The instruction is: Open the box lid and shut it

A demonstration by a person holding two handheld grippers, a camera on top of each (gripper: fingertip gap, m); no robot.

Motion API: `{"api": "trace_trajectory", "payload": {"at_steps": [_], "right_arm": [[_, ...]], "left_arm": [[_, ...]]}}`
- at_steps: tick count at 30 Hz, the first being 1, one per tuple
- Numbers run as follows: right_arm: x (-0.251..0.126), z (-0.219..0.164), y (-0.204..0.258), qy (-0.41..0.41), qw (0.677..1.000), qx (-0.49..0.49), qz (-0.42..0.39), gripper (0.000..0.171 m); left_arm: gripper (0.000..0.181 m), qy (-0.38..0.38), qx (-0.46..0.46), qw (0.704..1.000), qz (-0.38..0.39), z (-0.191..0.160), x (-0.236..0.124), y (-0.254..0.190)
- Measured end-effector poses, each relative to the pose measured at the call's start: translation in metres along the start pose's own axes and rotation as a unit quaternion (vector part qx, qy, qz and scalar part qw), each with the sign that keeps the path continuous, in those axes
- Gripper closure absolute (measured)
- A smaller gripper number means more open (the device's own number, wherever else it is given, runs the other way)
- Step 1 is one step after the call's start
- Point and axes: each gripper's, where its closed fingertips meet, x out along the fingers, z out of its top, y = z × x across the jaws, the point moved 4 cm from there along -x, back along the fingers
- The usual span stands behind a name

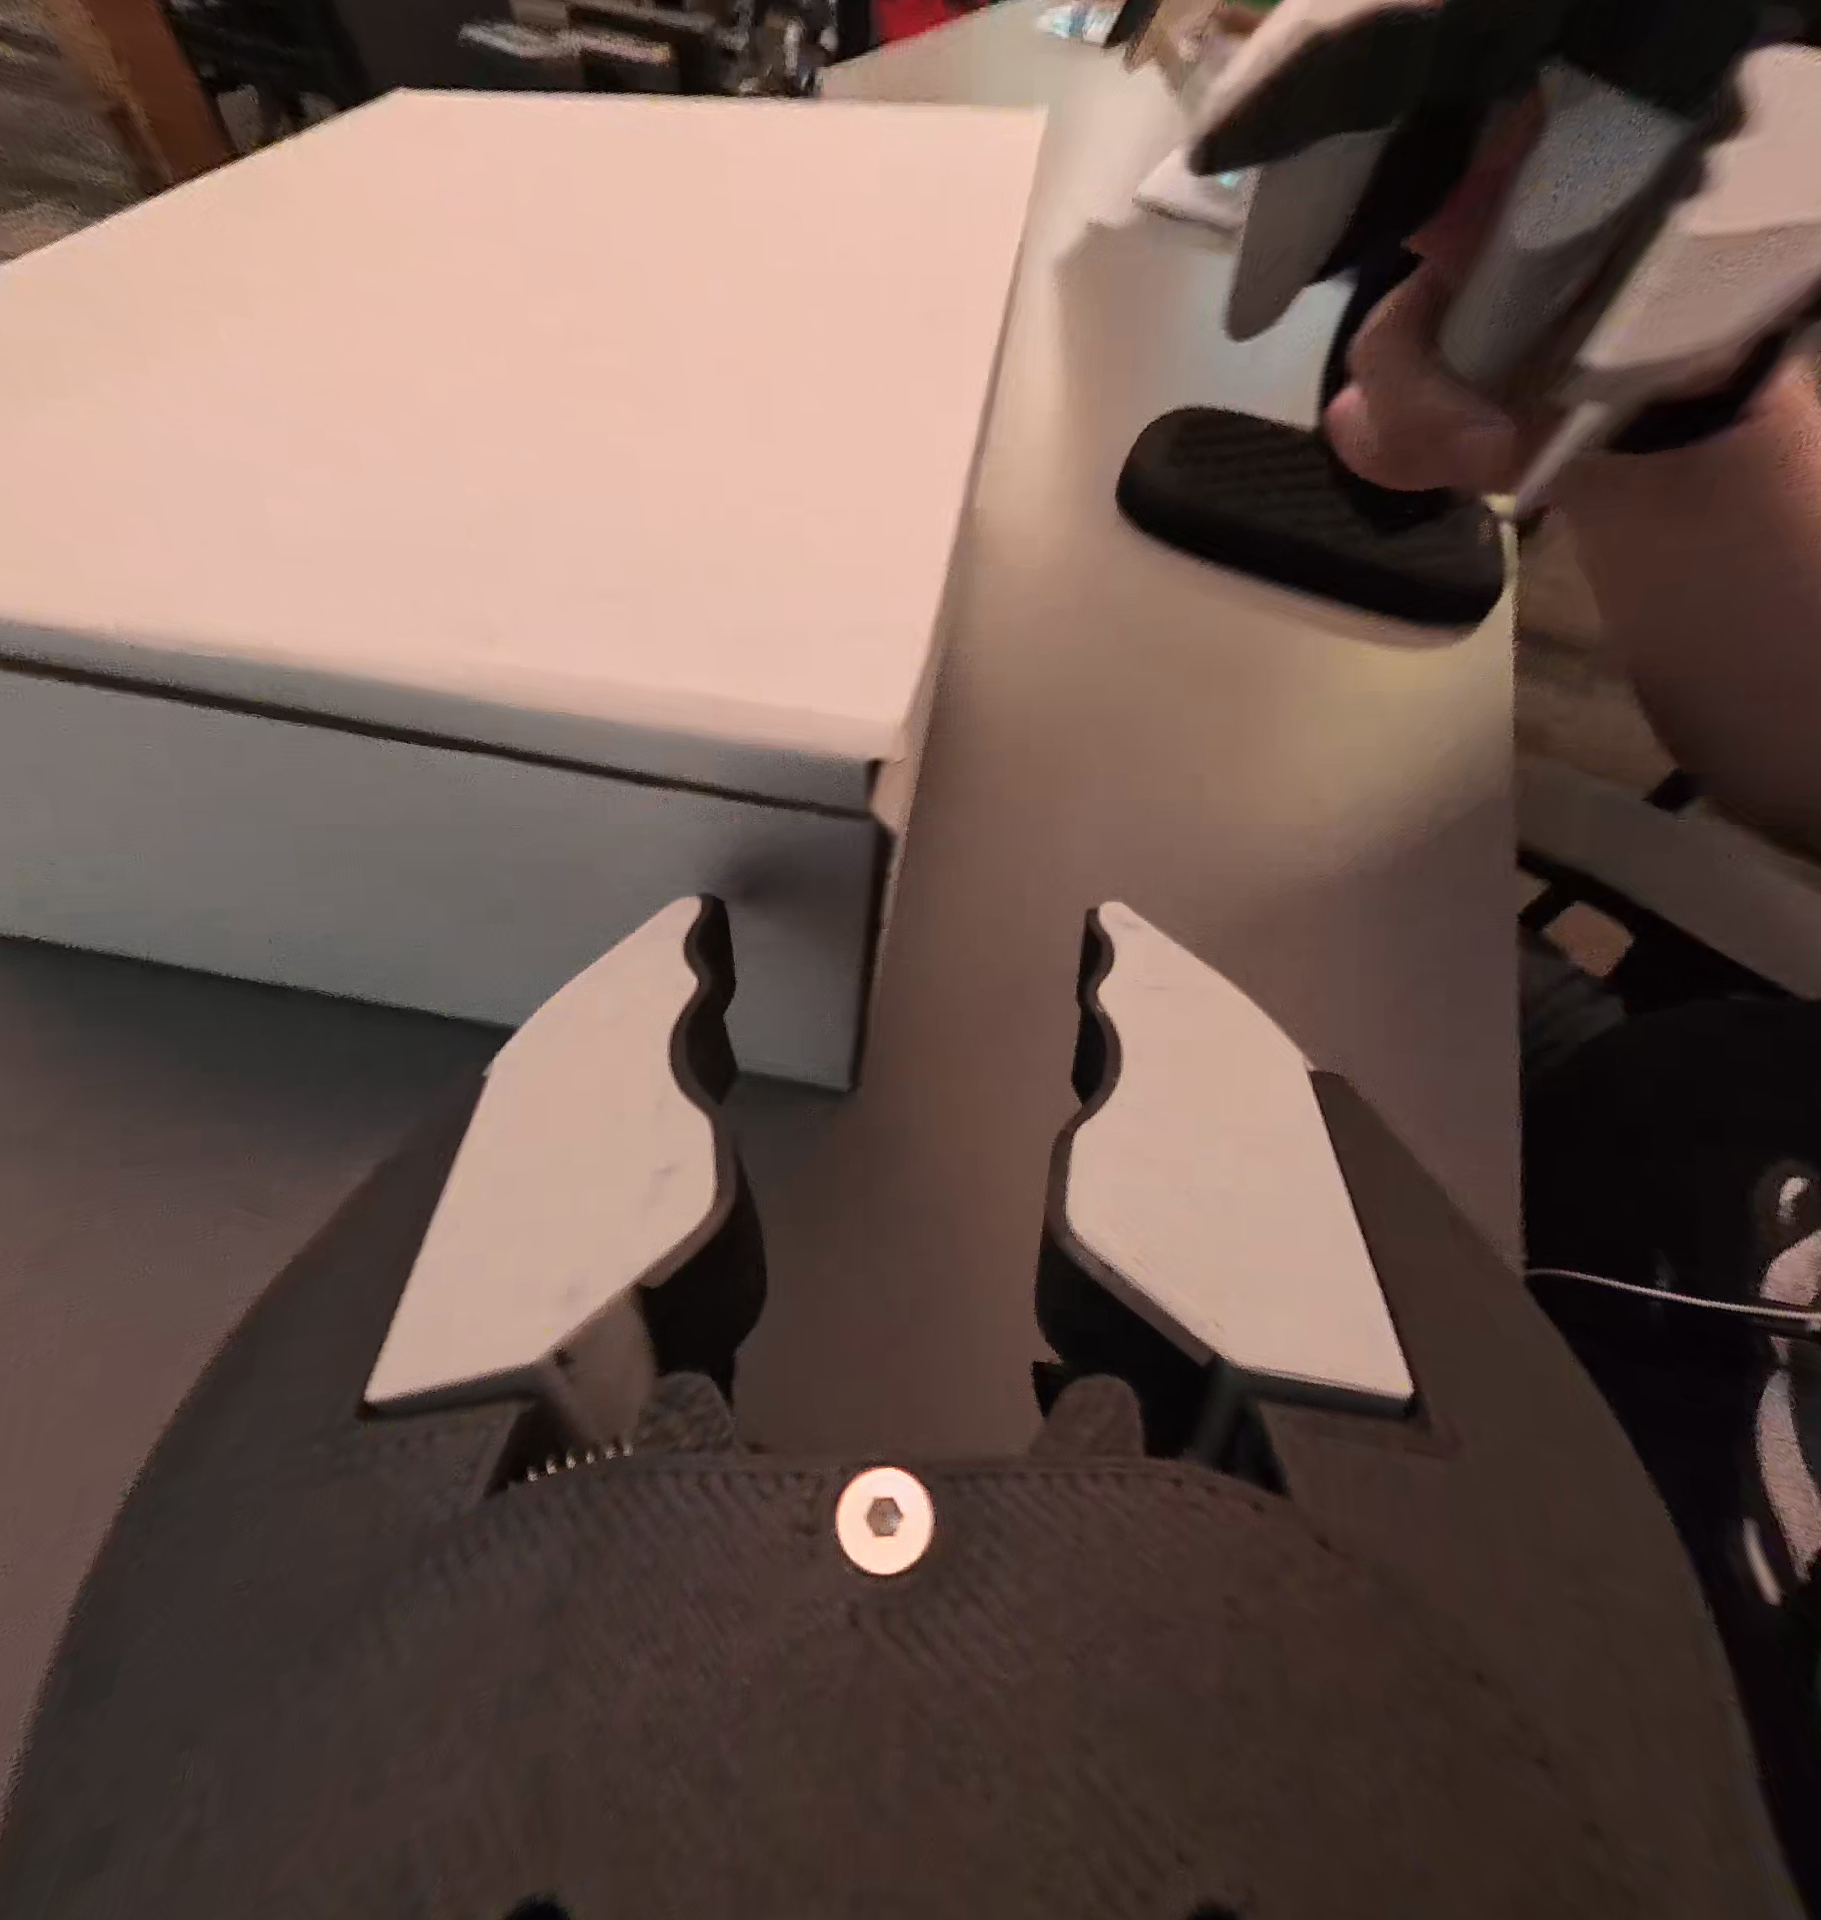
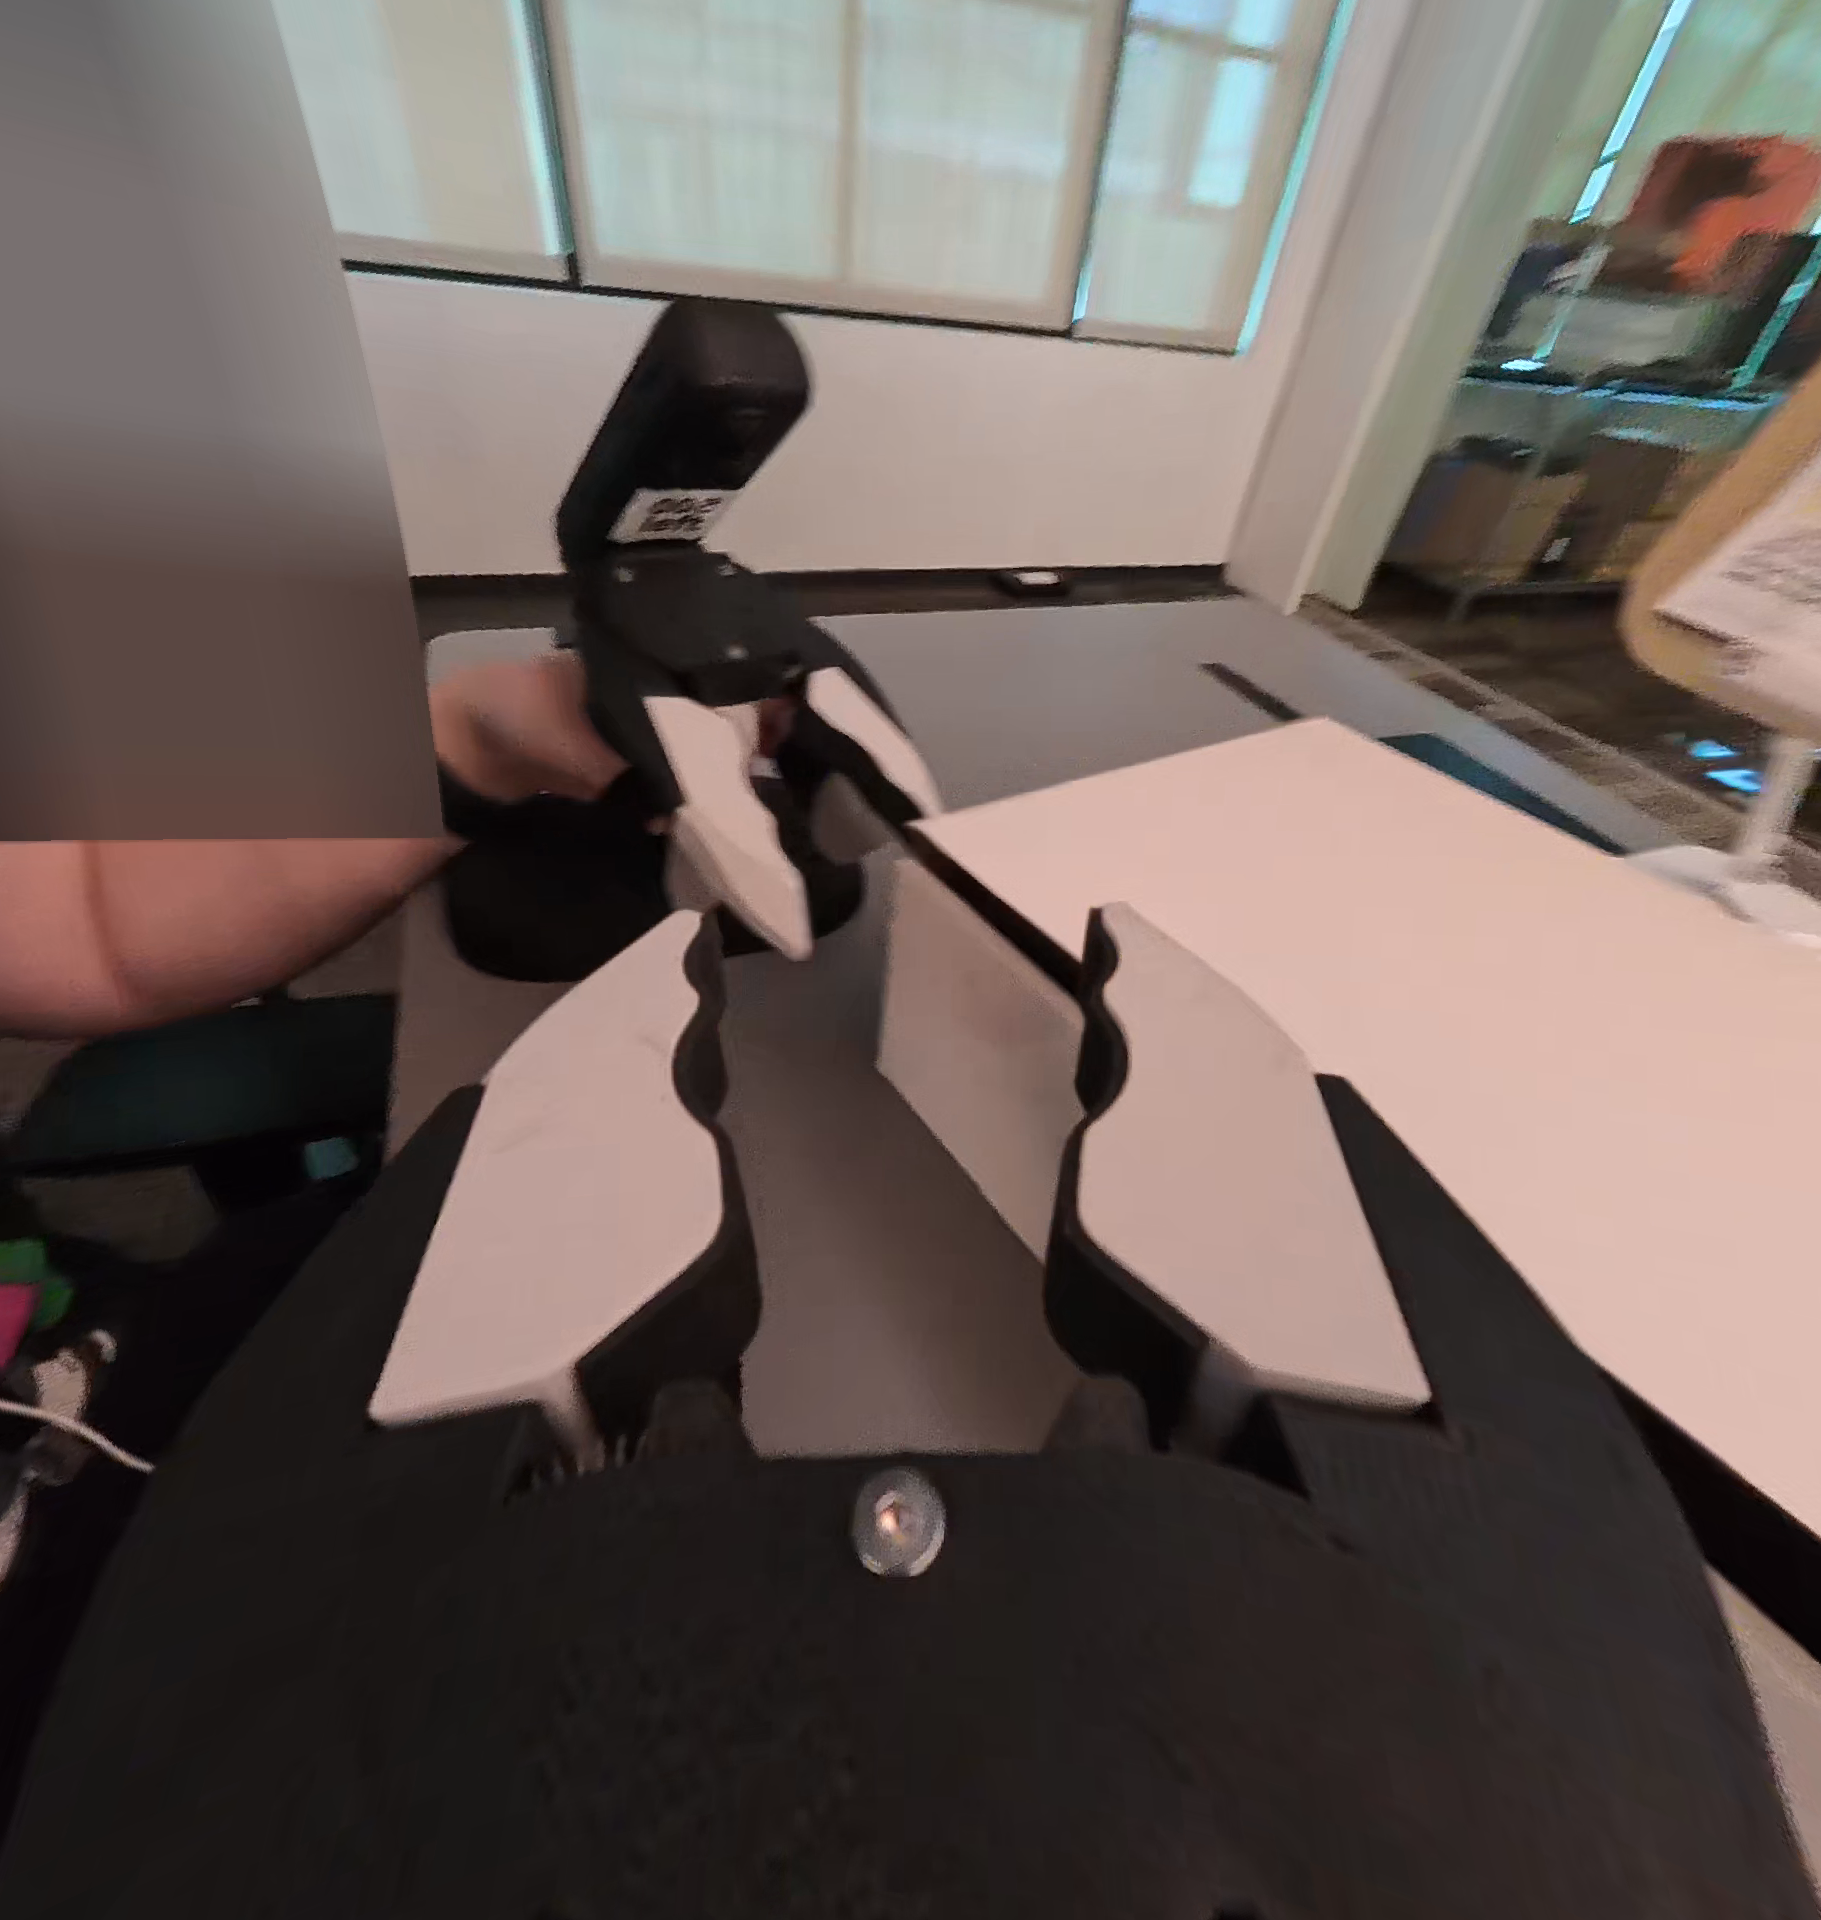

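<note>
A white box (image 1: 418, 831) stands on the grey table (image 1: 1145, 779), its flat lid (image 1: 532, 395) down, with a thin dark seam under the lid's front edge. My left gripper (image 1: 906, 920) is open and empty, its fingertips just in front of the box's front right corner. My right gripper (image 2: 906, 923) is open and empty beside the box's side wall (image 2: 958, 1018); the lid's top (image 2: 1405, 1018) lies to its right. The right gripper also shows blurred at the top right of the left wrist view (image 1: 1238, 229). The left gripper shows farther off in the right wrist view (image 2: 862, 871), open at the box's corner.
A hand (image 1: 1425, 416) holds the right gripper's handle, whose black oval foot (image 1: 1301, 520) is close above the table. A person's forearm (image 2: 158, 935) reaches in from the left. The table's edge (image 1: 1508, 831) runs down the right. A tan board (image 2: 1768, 540) stands behind the box.
</note>
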Motion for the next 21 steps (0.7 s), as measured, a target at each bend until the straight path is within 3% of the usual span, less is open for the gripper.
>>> {"api": "trace_trajectory", "payload": {"at_steps": [5,10,14,18,21], "right_arm": [[0.041,-0.014,0.034,0.030,0.998,0.017,0.048,0.106],[0.073,-0.034,0.038,0.064,0.997,-0.046,-0.001,0.103],[0.084,-0.039,0.037,0.084,0.992,-0.091,-0.029,0.100],[0.076,-0.034,0.037,0.085,0.991,-0.101,-0.010,0.099],[0.026,0.000,0.010,0.057,0.990,-0.127,-0.029,0.099]], "left_arm": [[0.112,0.020,0.008,0.999,0.028,-0.009,-0.011,0.017],[0.110,-0.019,0.016,1.000,0.006,-0.004,-0.006,0.016],[0.103,-0.001,0.052,0.999,-0.002,-0.004,0.003,0.009],[0.102,0.017,0.053,0.998,-0.003,-0.008,0.006,0.008],[0.101,-0.009,0.024,0.999,0.035,-0.001,-0.017,0.029]]}}
